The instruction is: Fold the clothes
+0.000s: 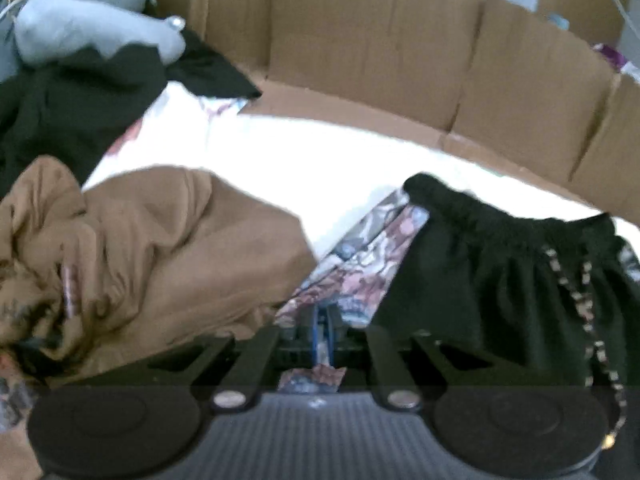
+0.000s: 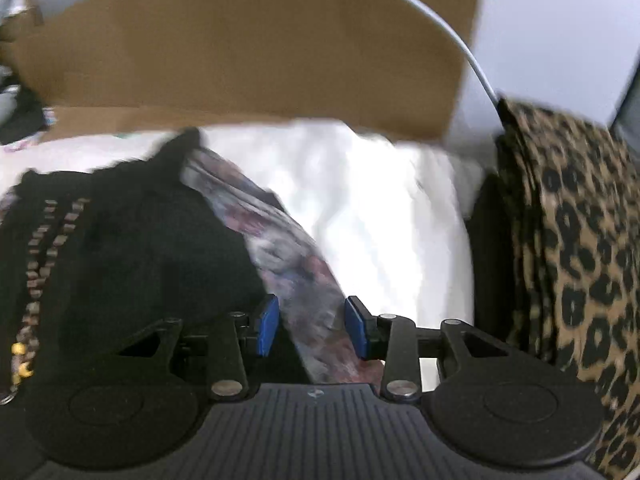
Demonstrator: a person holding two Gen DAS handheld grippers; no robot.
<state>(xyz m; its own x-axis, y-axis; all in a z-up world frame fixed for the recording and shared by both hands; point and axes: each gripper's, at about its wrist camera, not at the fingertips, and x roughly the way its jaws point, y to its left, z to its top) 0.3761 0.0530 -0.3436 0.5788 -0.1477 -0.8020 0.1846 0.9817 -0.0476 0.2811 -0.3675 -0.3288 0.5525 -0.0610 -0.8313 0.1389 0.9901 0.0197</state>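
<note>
Left wrist view: left claw [image 1: 323, 334] clamped on floral cloth [image 1: 360, 276]; right claw [image 2: 311, 326] apart, low over it.

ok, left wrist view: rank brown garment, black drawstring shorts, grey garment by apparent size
1-2. brown garment and black drawstring shorts: look alike in size, both near the camera, shorts cropped, so unranked.
3. grey garment: smallest, but farther back.

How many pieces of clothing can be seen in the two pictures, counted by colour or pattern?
Black: 2, the black shorts and a black garment at the back.
Brown: 1, the brown garment.
Grey: 1, the grey garment.
Floral print: 1, the floral garment.
Leopard print: 1, the leopard garment.
Total: 6
</note>
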